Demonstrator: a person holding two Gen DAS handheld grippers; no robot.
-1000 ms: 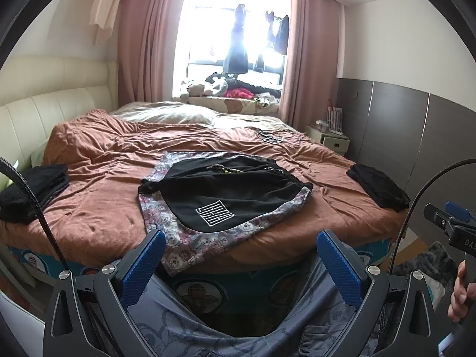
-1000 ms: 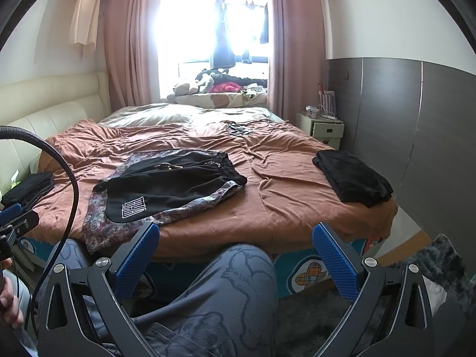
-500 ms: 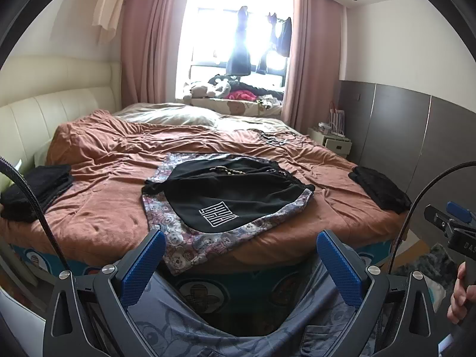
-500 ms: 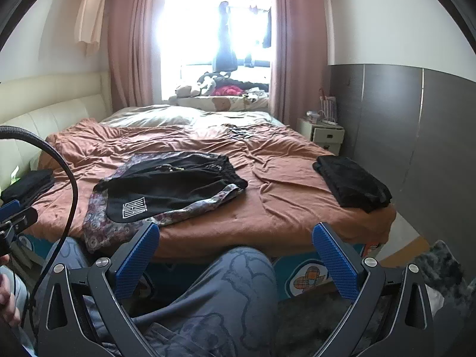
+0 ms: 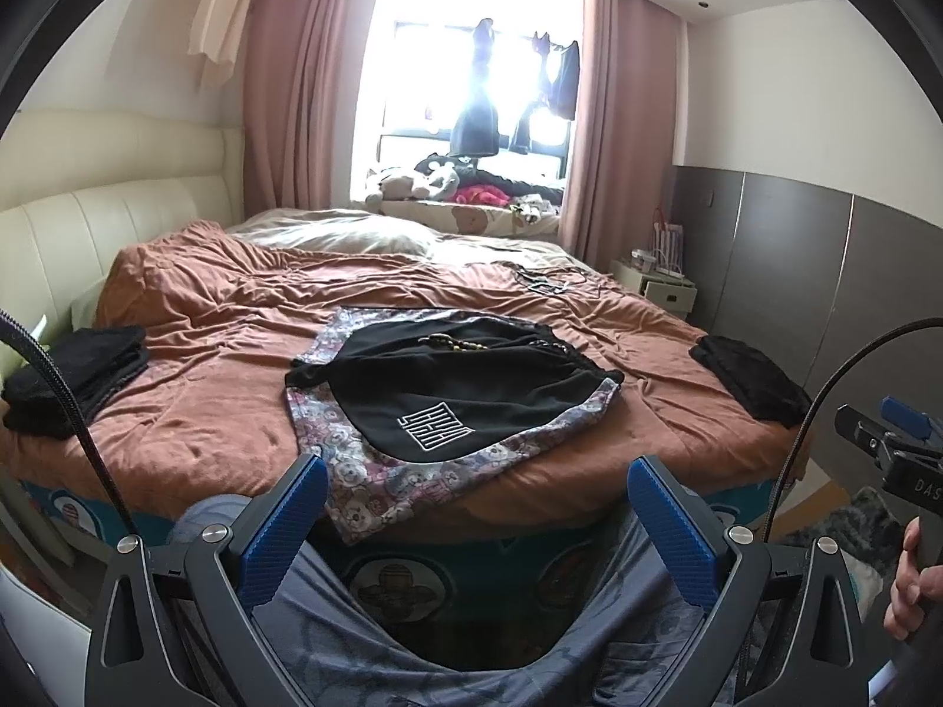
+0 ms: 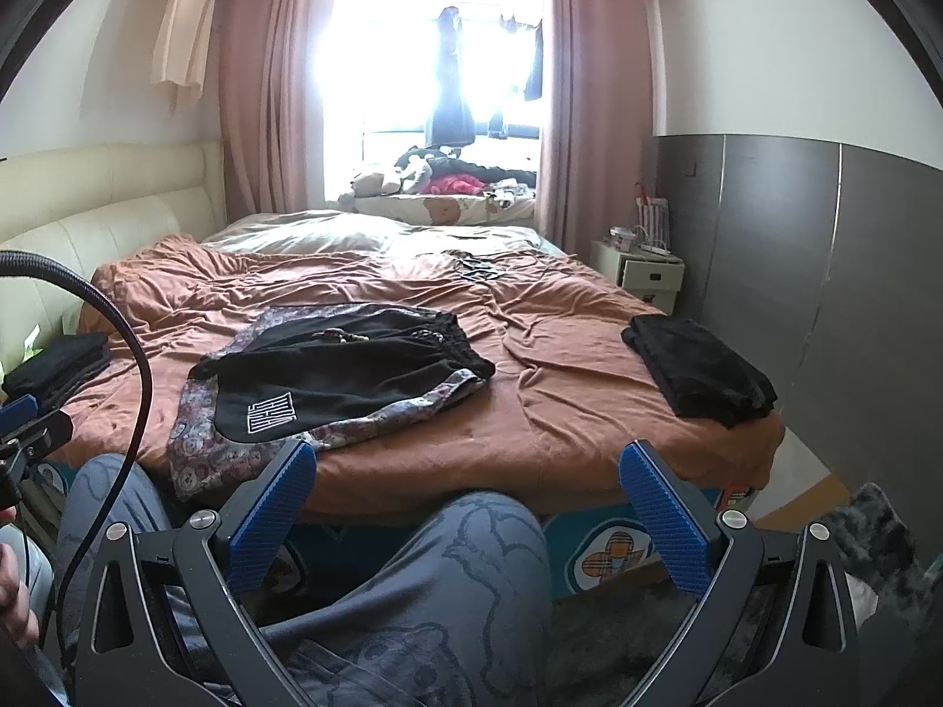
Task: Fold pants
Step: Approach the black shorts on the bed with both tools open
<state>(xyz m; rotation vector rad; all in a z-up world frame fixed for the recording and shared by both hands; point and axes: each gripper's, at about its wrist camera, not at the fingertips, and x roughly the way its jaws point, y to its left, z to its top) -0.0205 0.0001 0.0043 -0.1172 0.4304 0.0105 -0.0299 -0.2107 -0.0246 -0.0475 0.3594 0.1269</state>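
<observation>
The black pants (image 5: 465, 395) lie flat on a bear-print cloth (image 5: 406, 471) near the foot edge of the bed (image 5: 224, 412), out ahead of both grippers and not touching either one, a bit left of center from the right wrist view (image 6: 348, 377). The left gripper (image 5: 477, 524) and right gripper (image 6: 465, 506) both hang low over the person's gray-trousered knee (image 6: 471, 560) in front of the bed, level and pointed at it, fingers spread wide with nothing between them. Folded black piles sit at the bed's left (image 5: 76, 377) and right (image 6: 701, 371) corners.
</observation>
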